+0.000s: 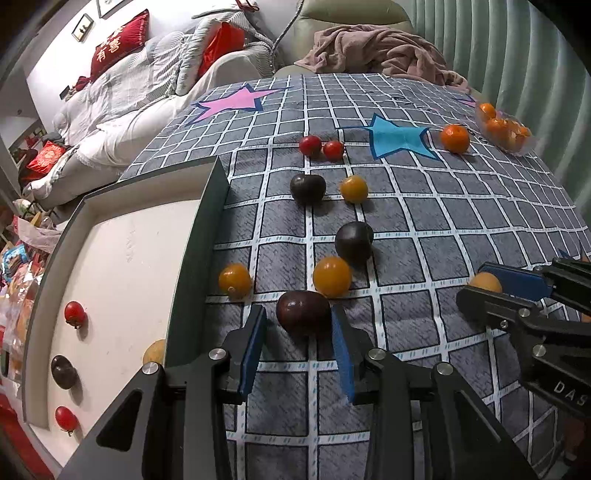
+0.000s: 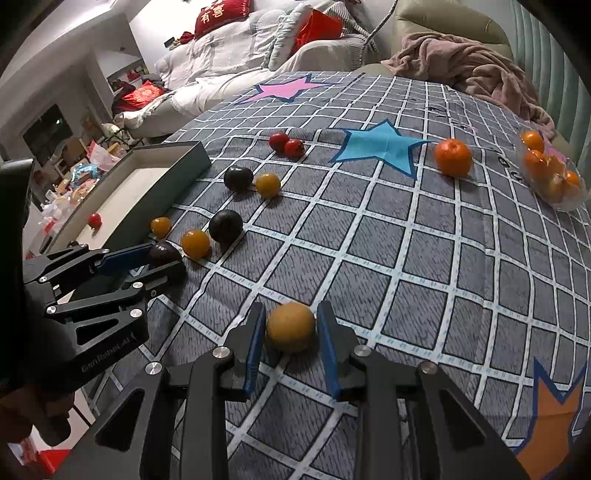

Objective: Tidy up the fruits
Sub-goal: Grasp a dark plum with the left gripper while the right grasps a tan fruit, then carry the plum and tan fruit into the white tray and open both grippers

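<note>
My left gripper (image 1: pixel 298 325) is open, its blue pads on either side of a dark plum (image 1: pixel 303 312) on the checked cloth; the plum touches the right pad. My right gripper (image 2: pixel 291 328) is open around a yellow-orange fruit (image 2: pixel 291 326), with small gaps at both pads. Loose on the cloth lie two more dark plums (image 1: pixel 354 240), yellow tomatoes (image 1: pixel 331 276), two red tomatoes (image 1: pixel 310 145) and a mandarin (image 1: pixel 455 138). The grey box (image 1: pixel 207 229) at left holds red tomatoes (image 1: pixel 75 313), a dark plum (image 1: pixel 63 371) and a yellow fruit (image 1: pixel 155 350).
A clear plastic bag of mandarins (image 2: pixel 552 173) lies at the far right of the cloth. A pink blanket (image 2: pixel 469 70) is heaped at the back on a green armchair. A sofa with red cushions (image 2: pixel 221 14) stands beyond. Clutter fills the floor at left.
</note>
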